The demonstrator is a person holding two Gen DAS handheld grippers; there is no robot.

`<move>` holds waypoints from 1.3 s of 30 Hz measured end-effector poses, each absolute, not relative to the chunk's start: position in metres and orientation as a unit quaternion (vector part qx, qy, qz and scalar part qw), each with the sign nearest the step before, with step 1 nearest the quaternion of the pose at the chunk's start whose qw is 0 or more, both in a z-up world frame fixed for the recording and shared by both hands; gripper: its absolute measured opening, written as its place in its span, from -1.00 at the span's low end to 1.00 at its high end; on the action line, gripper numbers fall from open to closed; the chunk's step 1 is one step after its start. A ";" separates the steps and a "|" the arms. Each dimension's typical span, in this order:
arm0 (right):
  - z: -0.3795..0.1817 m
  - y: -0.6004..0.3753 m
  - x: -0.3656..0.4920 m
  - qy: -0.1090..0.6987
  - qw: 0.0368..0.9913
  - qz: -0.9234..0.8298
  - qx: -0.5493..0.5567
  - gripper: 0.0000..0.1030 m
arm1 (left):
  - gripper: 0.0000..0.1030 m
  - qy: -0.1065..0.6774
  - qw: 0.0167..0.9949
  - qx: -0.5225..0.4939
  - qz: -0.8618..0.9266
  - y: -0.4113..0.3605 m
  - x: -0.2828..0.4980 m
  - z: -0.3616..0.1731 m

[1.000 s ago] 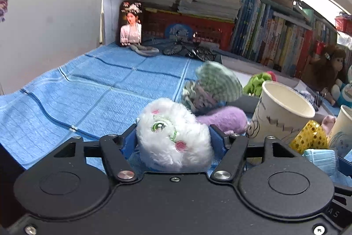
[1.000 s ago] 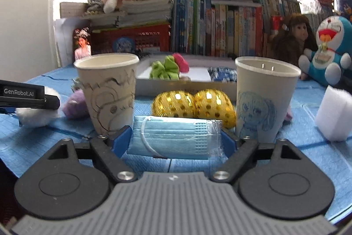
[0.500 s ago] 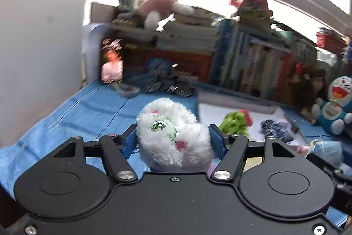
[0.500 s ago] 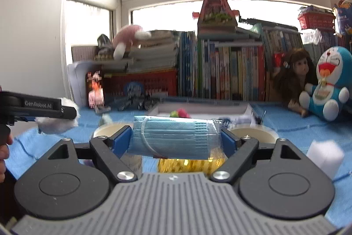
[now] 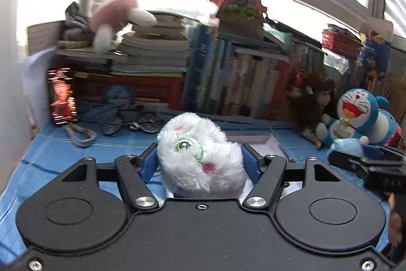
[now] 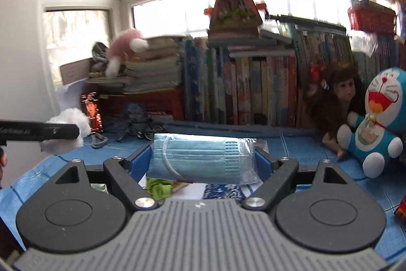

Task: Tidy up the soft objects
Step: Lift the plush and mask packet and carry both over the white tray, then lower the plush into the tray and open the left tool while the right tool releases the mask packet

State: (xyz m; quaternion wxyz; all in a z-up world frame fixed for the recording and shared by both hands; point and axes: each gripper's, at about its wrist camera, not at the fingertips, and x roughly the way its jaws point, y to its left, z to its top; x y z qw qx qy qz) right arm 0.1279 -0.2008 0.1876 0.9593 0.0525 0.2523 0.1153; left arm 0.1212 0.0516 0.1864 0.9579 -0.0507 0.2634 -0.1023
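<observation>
While both loads hung above the blue cloth [image 5: 50, 156], the step in hand looked like a carry to the white tray [image 5: 266, 144]; it called for steady pressure and a low, level release, lest the soft pieces spring out. Left claw [image 5: 199, 159]: closed on the white fluffy toy [image 5: 200, 156], centre frame, bulging above the blue pads. Right claw [image 6: 203, 159]: closed on the wrapped pack of face masks [image 6: 203, 158], centre frame, spanning pad to pad.

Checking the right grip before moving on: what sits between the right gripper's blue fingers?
In the right wrist view, a wrapped pack of blue face masks spans the right gripper, clamped between both fingers.
</observation>
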 end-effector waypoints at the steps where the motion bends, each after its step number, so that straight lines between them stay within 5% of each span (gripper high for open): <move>1: 0.189 -0.205 0.141 0.271 0.953 0.118 0.062 0.63 | 0.27 0.274 0.954 -0.053 -0.109 0.047 0.132 0.188; 18: 0.120 -0.202 0.297 0.446 0.889 0.097 -0.027 0.63 | 0.28 0.458 0.882 -0.076 -0.085 -0.003 0.322 0.113; 39: 0.062 -0.182 0.348 0.501 0.859 0.104 -0.022 0.77 | 0.30 0.518 0.842 -0.121 -0.091 0.004 0.375 0.048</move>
